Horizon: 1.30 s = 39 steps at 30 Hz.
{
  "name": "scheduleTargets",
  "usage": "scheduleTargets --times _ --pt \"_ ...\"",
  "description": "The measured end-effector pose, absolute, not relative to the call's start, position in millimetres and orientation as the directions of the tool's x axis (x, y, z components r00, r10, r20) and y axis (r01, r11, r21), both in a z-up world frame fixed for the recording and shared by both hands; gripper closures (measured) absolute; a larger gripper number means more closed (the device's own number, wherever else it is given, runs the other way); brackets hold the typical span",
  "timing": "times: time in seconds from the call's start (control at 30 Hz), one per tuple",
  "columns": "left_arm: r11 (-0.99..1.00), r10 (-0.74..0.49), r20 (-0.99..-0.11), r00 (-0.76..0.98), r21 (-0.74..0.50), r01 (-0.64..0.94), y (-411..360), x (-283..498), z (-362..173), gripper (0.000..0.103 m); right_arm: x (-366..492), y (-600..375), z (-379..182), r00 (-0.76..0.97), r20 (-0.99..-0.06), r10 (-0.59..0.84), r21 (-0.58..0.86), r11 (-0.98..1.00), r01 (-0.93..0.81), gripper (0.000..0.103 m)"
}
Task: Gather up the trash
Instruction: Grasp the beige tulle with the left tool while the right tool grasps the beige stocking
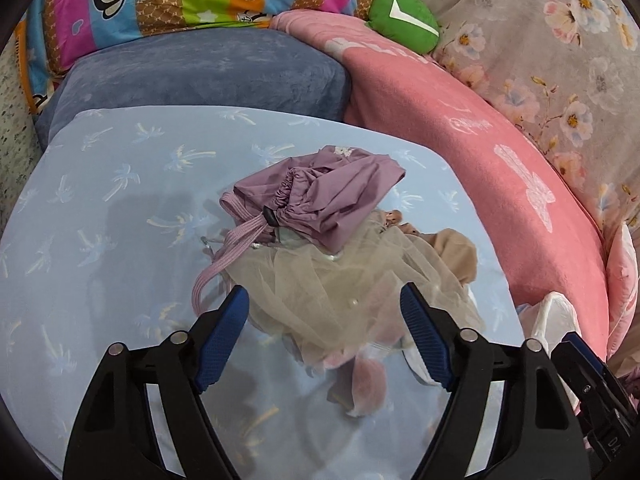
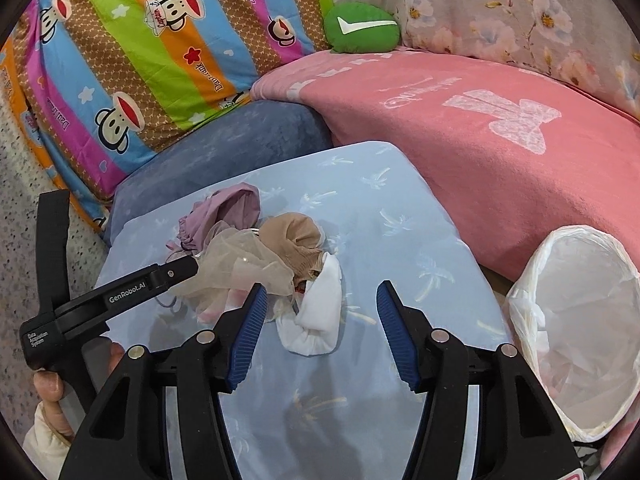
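Left gripper (image 1: 324,312): fingers apart, holding nothing, the see-through net cloth (image 1: 344,280) right between them.
Right gripper (image 2: 320,312): fingers apart, empty, white sock (image 2: 320,312) just ahead (lying longways away from it).
Trash pile: middle of the blue cushion (image 2: 420,232).
Bag (image 2: 580,320): off the cushion's right edge, nearer the right gripper.

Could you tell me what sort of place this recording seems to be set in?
Most likely a bedroom, on a bed: a striped cartoon-monkey quilt, a pink blanket and a floral cover surround a pale blue cushion, with a bag-lined bin beside it.
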<state>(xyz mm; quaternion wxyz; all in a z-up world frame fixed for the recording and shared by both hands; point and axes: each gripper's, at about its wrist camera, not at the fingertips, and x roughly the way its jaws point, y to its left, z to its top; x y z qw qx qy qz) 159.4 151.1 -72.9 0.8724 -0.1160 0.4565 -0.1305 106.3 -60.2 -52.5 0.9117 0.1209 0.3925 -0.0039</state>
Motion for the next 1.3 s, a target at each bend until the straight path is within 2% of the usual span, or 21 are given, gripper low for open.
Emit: scheduleTargets --times 0.07,0.13,0.23,0.3,0.37,0.73,0.83,0.9,0.97,1.3 --pt "0.936 -0.342 -0.774 0.532 -0.329 0.123 151 165 -79 0.044 116 -57 -55 0.688 -0.72 0.089 0.215 0.972 0.1 0.047" --pt "0.936 -0.342 -0.778 0.527 -0.331 0.118 153 169 -83 0.051 125 -53 -56 0.687 -0.721 0.09 0.212 0.973 0.096 0.047" --pt "0.933 -0.351 -0.777 0.523 -0.339 0.122 156 170 -86 0.076 137 -49 -60 0.684 -0.724 0.092 0.208 0.974 0.089 0.047" --pt "0.932 -0.353 -0.777 0.521 -0.34 0.124 159 169 -86 0.082 145 -45 -62 0.68 -0.727 0.095 0.206 0.975 0.085 0.047" --pt "0.93 -0.359 -0.776 0.519 -0.347 0.125 164 170 -87 0.094 154 -42 -65 0.677 -0.729 0.101 0.21 0.974 0.082 0.047" --pt "0.921 -0.372 -0.746 0.552 -0.368 0.124 187 156 -77 0.098 198 -32 -86 0.648 -0.754 0.112 0.219 0.972 0.087 0.049" --pt "0.919 -0.377 -0.74 0.557 -0.376 0.122 189 153 -74 0.098 205 -28 -95 0.625 -0.77 0.125 0.221 0.972 0.079 0.066" --pt "0.917 -0.38 -0.735 0.562 -0.38 0.123 190 150 -72 0.098 206 -25 -101 0.611 -0.781 0.132 0.222 0.972 0.073 0.09" --pt "0.915 -0.384 -0.728 0.568 -0.383 0.127 191 147 -68 0.098 203 -24 -103 0.605 -0.784 0.14 0.229 0.971 0.071 0.099" --pt "0.902 -0.414 -0.675 0.61 -0.396 0.174 184 122 -31 0.099 157 -28 -56 0.685 -0.715 0.143 0.238 0.97 0.046 0.101"
